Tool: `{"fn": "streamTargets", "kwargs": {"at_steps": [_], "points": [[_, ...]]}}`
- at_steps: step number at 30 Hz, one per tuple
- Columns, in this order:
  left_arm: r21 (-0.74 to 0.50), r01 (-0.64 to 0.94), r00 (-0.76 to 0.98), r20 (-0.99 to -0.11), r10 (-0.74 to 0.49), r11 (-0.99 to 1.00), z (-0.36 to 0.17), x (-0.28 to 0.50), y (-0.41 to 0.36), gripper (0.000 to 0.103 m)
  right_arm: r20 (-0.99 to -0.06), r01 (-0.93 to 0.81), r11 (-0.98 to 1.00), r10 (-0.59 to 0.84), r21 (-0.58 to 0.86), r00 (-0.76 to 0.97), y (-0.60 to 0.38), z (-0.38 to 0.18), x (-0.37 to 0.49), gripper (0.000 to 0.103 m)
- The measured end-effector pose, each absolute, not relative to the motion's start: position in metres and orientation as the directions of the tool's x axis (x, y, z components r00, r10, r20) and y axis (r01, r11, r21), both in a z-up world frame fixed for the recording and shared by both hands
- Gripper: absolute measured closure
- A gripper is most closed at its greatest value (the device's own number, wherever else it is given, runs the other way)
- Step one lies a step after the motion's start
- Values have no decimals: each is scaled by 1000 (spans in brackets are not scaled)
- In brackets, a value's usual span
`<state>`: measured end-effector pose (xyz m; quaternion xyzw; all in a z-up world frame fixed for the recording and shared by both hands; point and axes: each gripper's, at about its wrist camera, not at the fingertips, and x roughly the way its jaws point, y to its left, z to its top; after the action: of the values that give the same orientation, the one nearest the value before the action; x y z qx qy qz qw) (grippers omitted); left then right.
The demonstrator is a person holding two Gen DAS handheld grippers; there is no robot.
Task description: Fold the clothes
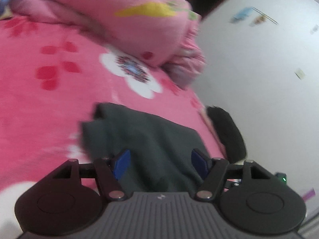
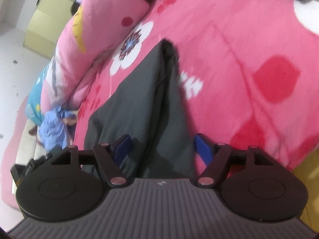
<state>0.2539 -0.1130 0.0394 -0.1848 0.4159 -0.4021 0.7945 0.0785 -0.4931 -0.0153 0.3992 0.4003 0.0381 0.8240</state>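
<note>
A dark grey garment (image 1: 147, 139) lies partly folded on a pink flowered bedspread (image 1: 45, 103). In the left wrist view it runs from between my fingers toward the bed's right edge. My left gripper (image 1: 160, 164) is open, its blue pads (image 1: 121, 164) wide apart just above the cloth. In the right wrist view the same grey garment (image 2: 139, 103) stretches away as a long folded strip with a dark crease down its middle. My right gripper (image 2: 162, 149) is open too, straddling the near end of the garment without pinching it.
A rolled pink quilt (image 1: 123, 20) lies along the far side of the bed, also as the pink quilt (image 2: 95, 35). A black fuzzy item (image 1: 227, 133) hangs at the bed edge by the white floor (image 1: 259, 69). Blue clothing (image 2: 53, 127) and a yellow box (image 2: 45, 25) sit left.
</note>
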Motion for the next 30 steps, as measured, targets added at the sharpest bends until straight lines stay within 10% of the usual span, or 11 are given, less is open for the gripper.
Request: {"fn": "streamTargets", "kwargs": {"at_steps": [3,6,10,16,25,30], "points": [[-579,553,289,-541,-790,599,40,234,-140,34,-606,234,654,427,720,670,-490,-14,71,39],[-510,620,265,-580,-770,597,35,216,-163,34,-563,221,598,476,770,675,-494,-17,66,81],[-442,635,261,-649,-715,633,23,209,-180,34,-462,150,553,483,820,744,-498,-5,58,93],[-437,606,257,-683,-684,664,12,212,-180,34,-319,31,547,440,837,839,-512,22,37,89],[-445,596,250,-688,-681,668,6,216,-178,34,-471,251,504,374,826,799,-531,-19,36,44],[-467,573,250,-684,-686,674,10,220,-172,34,-503,237,551,402,800,765,-515,-21,68,40]]}}
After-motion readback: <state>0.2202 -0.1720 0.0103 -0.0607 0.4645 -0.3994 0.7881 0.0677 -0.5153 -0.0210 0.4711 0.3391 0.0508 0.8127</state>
